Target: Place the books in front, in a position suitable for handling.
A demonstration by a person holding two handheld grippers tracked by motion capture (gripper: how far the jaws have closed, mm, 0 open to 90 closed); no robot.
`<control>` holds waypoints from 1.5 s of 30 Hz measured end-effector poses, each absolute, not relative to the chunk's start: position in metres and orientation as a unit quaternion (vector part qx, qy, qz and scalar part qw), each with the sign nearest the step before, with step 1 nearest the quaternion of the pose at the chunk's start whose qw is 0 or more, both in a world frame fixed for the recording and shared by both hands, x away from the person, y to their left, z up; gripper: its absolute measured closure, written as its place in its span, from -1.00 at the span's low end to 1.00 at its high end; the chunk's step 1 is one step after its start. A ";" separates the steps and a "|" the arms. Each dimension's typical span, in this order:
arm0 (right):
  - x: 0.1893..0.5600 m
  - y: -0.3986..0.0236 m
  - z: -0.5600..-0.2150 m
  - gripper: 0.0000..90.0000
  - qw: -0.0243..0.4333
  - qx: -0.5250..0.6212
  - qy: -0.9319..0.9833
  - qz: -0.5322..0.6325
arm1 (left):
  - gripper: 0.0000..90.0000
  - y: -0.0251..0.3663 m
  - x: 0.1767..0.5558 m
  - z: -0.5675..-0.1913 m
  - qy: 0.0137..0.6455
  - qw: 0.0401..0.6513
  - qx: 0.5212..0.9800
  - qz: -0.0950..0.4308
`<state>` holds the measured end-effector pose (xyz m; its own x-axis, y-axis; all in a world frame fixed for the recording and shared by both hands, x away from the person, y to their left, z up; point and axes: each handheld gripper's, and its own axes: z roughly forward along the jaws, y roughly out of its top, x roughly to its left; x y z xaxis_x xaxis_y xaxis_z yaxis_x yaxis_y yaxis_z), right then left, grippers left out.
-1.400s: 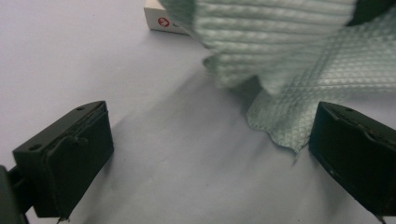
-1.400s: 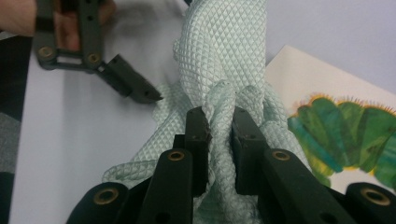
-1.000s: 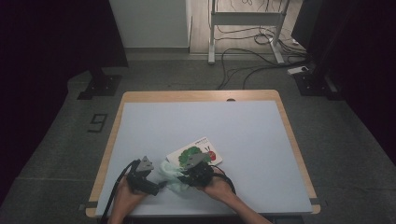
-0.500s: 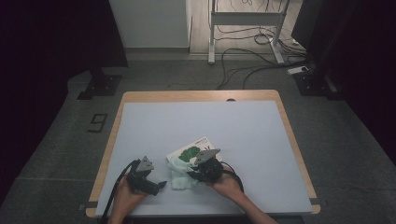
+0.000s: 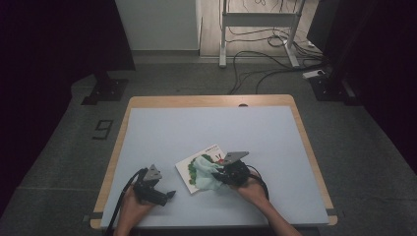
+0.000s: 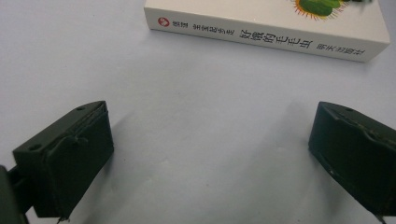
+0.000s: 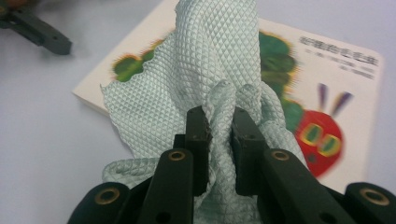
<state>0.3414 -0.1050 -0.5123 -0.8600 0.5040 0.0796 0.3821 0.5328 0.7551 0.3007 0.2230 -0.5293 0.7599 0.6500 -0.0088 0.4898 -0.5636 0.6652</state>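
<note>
— What are your tools doing?

— My left tool rests spread and empty on the worktop, near left. My right tool is pinching a bunched cloth that lies over the book, just right of the left one.

— What could go wrong?

— I think the cloth could drag the book along, since nothing pins the book. The pinch takes only a fold, so it might slip out too.

— How does the cloth look?

— Pale green, quilted weave, crumpled, draped across the caterpillar cover.
</note>
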 end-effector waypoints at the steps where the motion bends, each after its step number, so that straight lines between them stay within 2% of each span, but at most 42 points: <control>1: 0.342 -0.108 -0.512 0.75 0.075 0.258 0.871 0.411 | -1.00 0.223 0.301 -0.529 0.325 0.335 0.876 0.119; 25: 0.365 -0.158 -0.515 0.74 0.119 0.322 0.851 0.396 | -1.00 0.223 0.301 -0.529 0.325 0.335 0.876 0.119; 33: 0.361 -0.163 -0.506 0.74 0.123 0.320 0.851 0.398 | -1.00 0.223 0.301 -0.529 0.325 0.335 0.876 0.119; 45: 0.357 -0.200 -0.486 0.73 0.158 0.343 0.839 0.391 | -1.00 0.223 0.301 -0.529 0.325 0.335 0.876 0.120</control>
